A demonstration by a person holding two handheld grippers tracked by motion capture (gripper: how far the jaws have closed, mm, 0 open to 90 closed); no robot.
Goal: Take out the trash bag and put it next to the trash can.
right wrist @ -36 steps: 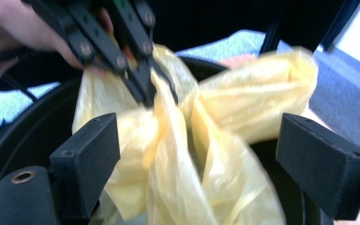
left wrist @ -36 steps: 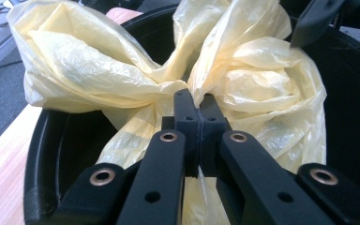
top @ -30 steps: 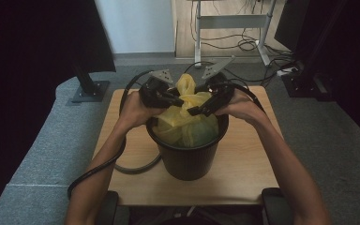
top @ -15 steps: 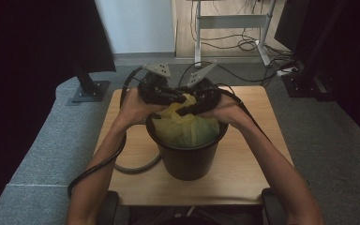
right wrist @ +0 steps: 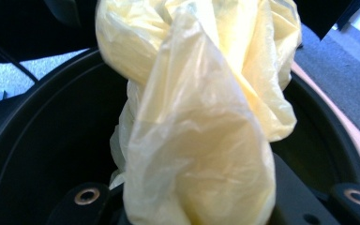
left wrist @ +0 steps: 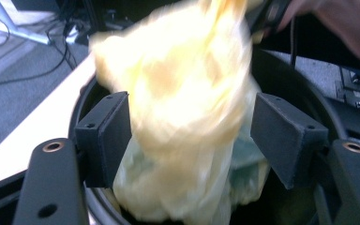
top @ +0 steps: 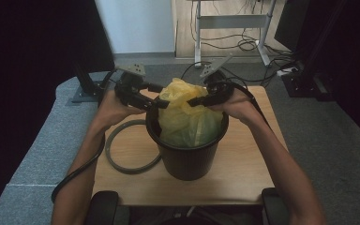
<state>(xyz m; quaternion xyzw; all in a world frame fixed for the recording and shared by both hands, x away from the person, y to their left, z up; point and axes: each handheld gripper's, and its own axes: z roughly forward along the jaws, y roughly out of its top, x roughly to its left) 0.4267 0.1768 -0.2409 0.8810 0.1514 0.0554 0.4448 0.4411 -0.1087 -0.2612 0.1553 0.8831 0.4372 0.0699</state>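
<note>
A black bucket (top: 187, 161) stands in the middle of the wooden table (top: 248, 173) with a crumpled yellow plastic bag (top: 185, 117) bulging out of its top. My left gripper (top: 157, 97) sits at the bucket's left rim. Its jaws have just been opening and now stand apart, with the blurred bag (left wrist: 183, 93) between the pads but not pinched. My right gripper (top: 193, 101) comes in from the right. Its jaws have just been closing and now pinch a fold of the bag (right wrist: 197, 131), which rises from between them over the bucket's dark inside (right wrist: 42, 154).
A grey cable loop (top: 122, 161) lies on the table left of the bucket. Past the table's far edge are grey carpet, a metal desk frame (top: 234, 23) and loose cables. A dark stand base (top: 86, 91) sits at the left.
The left gripper has drawn back to the left of the bag and opened. The right gripper has shut on the bag's top, and the bag now stands higher out of the bucket.
</note>
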